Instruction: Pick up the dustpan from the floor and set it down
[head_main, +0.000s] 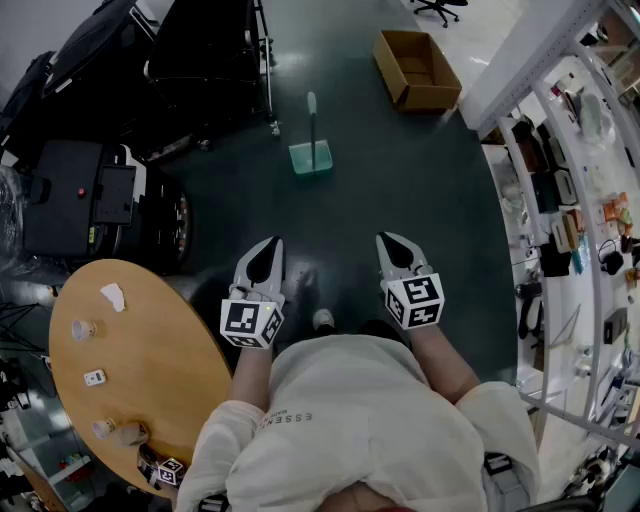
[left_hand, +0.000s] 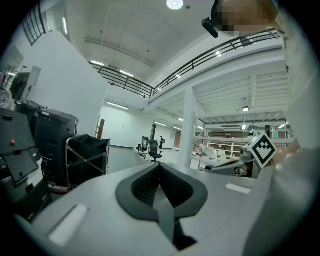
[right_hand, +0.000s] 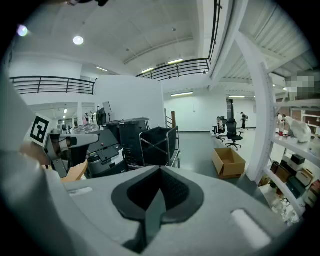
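Starting at the left of the head view, a round wooden surface (head_main: 150, 340) is seen carrying a few small items. Just right of it, the left gripper (head_main: 266, 258) is held over the dark floor (head_main: 400, 190), its jaws closed with nothing between them. The green dustpan (head_main: 311, 158) is located on the floor ahead of the two grippers and between their lines, well apart from both, with its handle raised. The right gripper (head_main: 397, 250) is likewise held with its jaws closed and empty. A cardboard box (head_main: 415, 68) is set farther ahead on the right, near the shelves (head_main: 570, 190).
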